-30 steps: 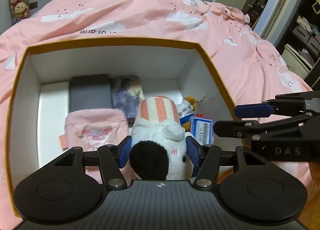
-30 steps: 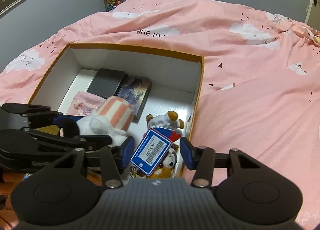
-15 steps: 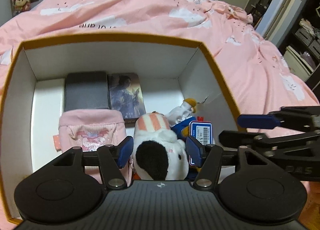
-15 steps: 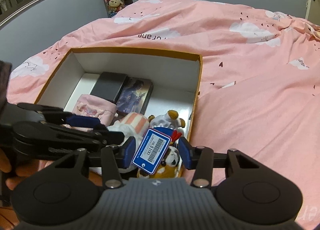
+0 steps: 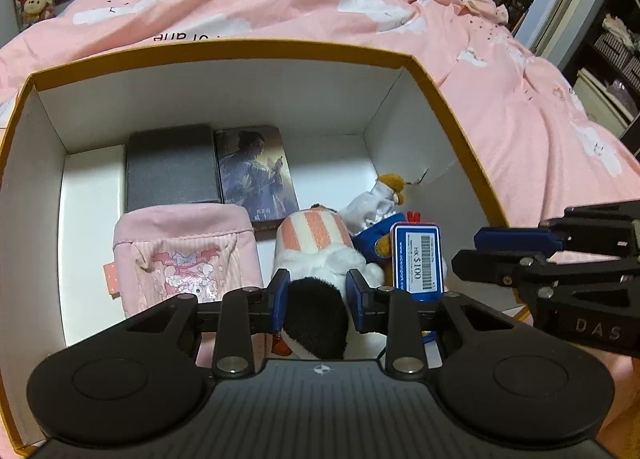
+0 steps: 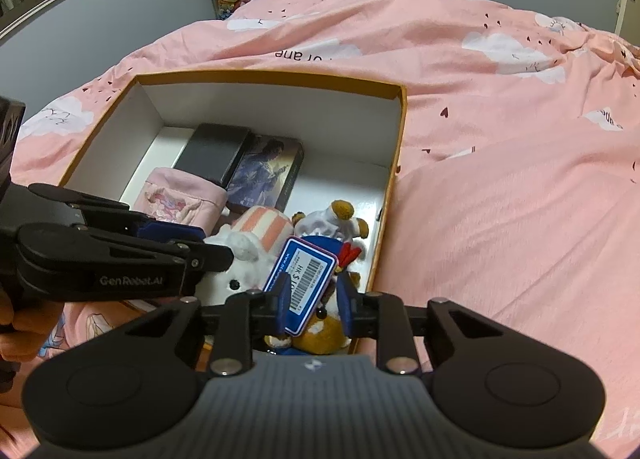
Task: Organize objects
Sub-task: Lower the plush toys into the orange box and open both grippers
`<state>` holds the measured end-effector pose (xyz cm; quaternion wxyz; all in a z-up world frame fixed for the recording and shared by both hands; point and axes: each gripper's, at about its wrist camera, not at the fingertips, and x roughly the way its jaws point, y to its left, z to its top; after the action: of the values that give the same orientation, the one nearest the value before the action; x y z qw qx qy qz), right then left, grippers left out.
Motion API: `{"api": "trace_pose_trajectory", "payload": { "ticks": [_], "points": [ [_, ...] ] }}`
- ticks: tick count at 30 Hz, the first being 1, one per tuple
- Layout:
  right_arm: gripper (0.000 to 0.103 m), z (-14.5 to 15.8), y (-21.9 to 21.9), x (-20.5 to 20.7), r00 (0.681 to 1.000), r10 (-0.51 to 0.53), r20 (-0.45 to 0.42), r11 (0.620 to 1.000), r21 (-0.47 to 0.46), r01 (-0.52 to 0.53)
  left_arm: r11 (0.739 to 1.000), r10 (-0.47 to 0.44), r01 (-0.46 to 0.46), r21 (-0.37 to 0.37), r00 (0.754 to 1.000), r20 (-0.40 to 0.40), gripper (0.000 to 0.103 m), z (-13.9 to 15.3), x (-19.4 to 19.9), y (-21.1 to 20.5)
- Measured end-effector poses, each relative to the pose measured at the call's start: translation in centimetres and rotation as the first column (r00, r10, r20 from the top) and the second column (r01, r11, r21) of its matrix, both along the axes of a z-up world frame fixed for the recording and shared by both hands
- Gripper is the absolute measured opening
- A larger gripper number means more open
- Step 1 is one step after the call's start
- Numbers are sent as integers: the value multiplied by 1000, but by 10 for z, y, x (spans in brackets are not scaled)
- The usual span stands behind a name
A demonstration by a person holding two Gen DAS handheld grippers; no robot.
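pink cloud-print duvet point(image 6: 500, 147): under all. orange-rimmed white cardboard box point(image 5: 248, 49): on duvet. white plush with black ear and striped cap point(image 5: 316, 259): in box; left gripper point(image 5: 318, 297) just clenched on ear. brown bear plush, blue price tag point(image 6: 324, 333): right gripper point(image 6: 312, 301) just clenched on it.

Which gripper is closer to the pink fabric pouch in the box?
Left. The left gripper is clamped on the white plush toy right beside the pink pouch; the right gripper sits farther, near the box's opposite wall.
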<state>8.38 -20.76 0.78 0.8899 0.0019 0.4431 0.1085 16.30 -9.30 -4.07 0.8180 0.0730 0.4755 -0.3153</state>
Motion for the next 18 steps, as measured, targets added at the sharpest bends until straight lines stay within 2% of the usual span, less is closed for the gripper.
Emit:
{"api": "trace_pose_trajectory", "payload": {
  "ticks": [7,10,13,14,18],
  "points": [
    [29,10,0,-8,999,-15,30,1000,26,15,1000,5,-5,2,998,63,36,12,-11,1],
    [36,22,1,-22,997,-23,76,999,27,21,999,-15,21,-39,990,140,37,30,-29,8],
    [45,33,1,-41,991,-35,127,999,29,32,992,-48,69,-102,980,196,42,49,-53,21],
    [52,36,1,-49,989,-43,144,999,35,38,989,-54,81,-120,976,211,43,55,-62,25],
    [64,42,0,-83,980,-73,183,996,73,61,987,-73,105,-125,968,239,46,63,-89,38]
  ]
}}
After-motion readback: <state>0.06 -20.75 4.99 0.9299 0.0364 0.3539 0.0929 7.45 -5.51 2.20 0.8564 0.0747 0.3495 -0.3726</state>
